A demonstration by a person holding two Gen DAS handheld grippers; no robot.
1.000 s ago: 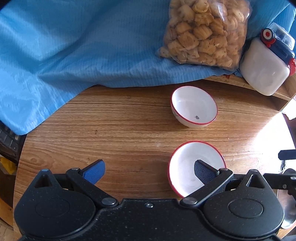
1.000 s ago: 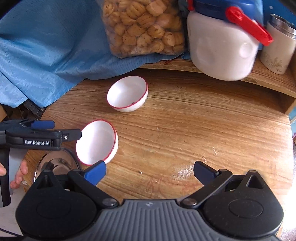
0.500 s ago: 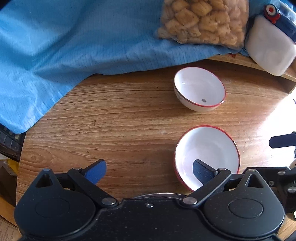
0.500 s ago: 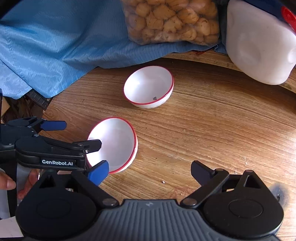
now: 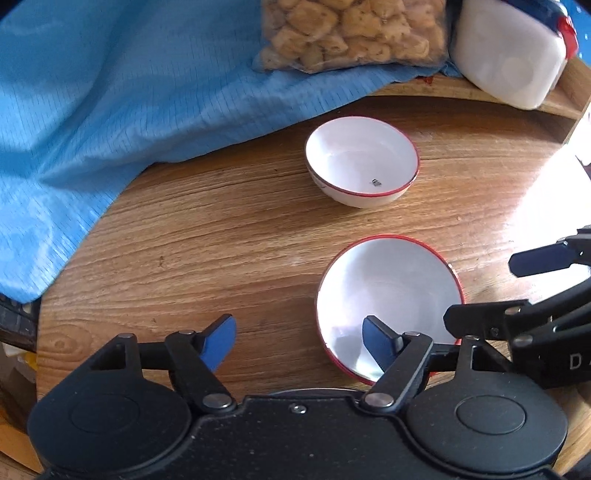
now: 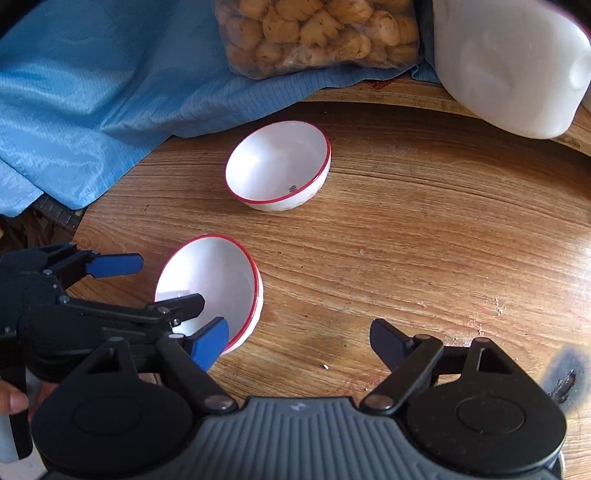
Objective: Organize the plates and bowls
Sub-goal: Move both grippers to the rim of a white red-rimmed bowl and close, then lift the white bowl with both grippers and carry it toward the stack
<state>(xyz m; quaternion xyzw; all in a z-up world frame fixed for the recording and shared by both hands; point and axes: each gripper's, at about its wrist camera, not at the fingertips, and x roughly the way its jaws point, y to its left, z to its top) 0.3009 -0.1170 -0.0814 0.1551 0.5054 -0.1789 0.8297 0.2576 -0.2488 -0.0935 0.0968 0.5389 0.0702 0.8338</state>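
Only the right wrist view shows a fingertip [image 6: 13, 400] at lower left; both grippers [image 5: 299, 341] [image 6: 299, 338] gape, jaws just closing — nothing gripped. No writing is readable.

Two round bowls are white inside and out with a thin red rim line: the far white red-rimmed bowl [image 5: 362, 160] at the frame's centre carries a tiny dark speck on its inner wall, and the near white red-rimmed bowl [image 5: 388, 302] at lower right is plain. The round wooden table [image 5: 221, 240] is warm brown with darker grain streaks. The crumpled blue cloth [image 5: 110, 92] at upper left shows fine ribbed lines. The clear bag of tan snacks [image 5: 351, 33] sits at top. The white plastic jar [image 5: 509, 59] at upper right has a red and blue lid.
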